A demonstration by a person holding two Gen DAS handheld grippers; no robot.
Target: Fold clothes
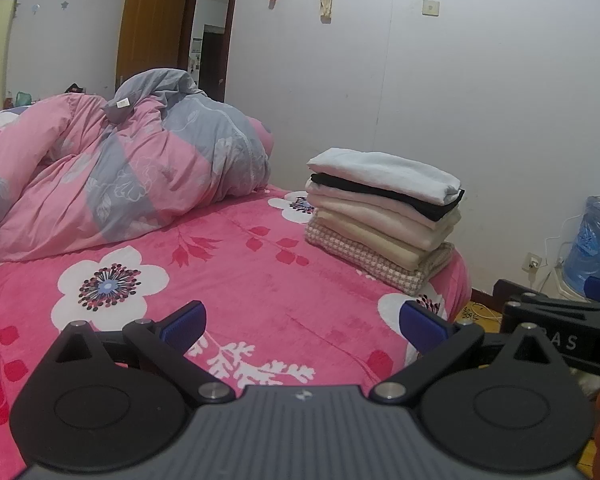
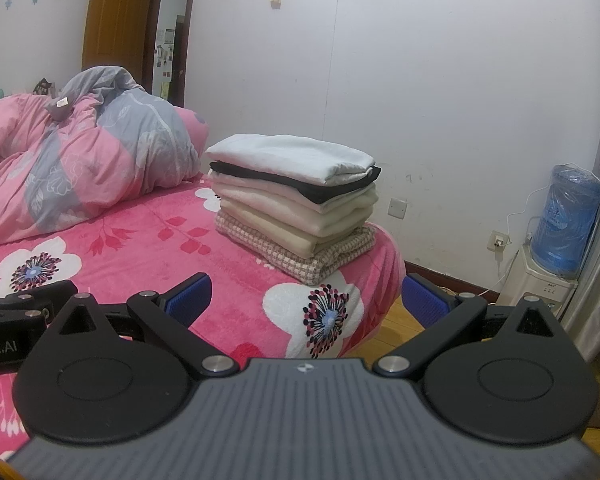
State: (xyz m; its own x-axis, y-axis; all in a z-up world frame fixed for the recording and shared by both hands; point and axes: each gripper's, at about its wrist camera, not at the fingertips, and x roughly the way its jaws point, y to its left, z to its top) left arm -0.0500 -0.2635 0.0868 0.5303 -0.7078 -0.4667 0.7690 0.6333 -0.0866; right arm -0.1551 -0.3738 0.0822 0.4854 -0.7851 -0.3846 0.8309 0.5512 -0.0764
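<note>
A stack of folded clothes (image 1: 384, 208) (image 2: 296, 196) sits at the far corner of the bed: a pale blue piece on top, a black one under it, cream pieces, and a checked one at the bottom. My left gripper (image 1: 302, 326) hovers open over the pink flowered bedspread (image 1: 240, 264), well short of the stack, nothing between its blue pads. My right gripper (image 2: 306, 300) is open too, over the bed's corner, empty. The right gripper's body (image 1: 560, 332) shows at the right edge of the left wrist view, and the left gripper's body (image 2: 16, 320) at the left edge of the right wrist view.
A bunched pink and grey duvet (image 1: 112, 168) (image 2: 72, 168) fills the bed's far left. A white wall stands behind the stack. A blue water bottle (image 2: 568, 220) on a dispenser stands at the right on the wooden floor (image 2: 388, 332). An open doorway (image 1: 208, 36) lies beyond.
</note>
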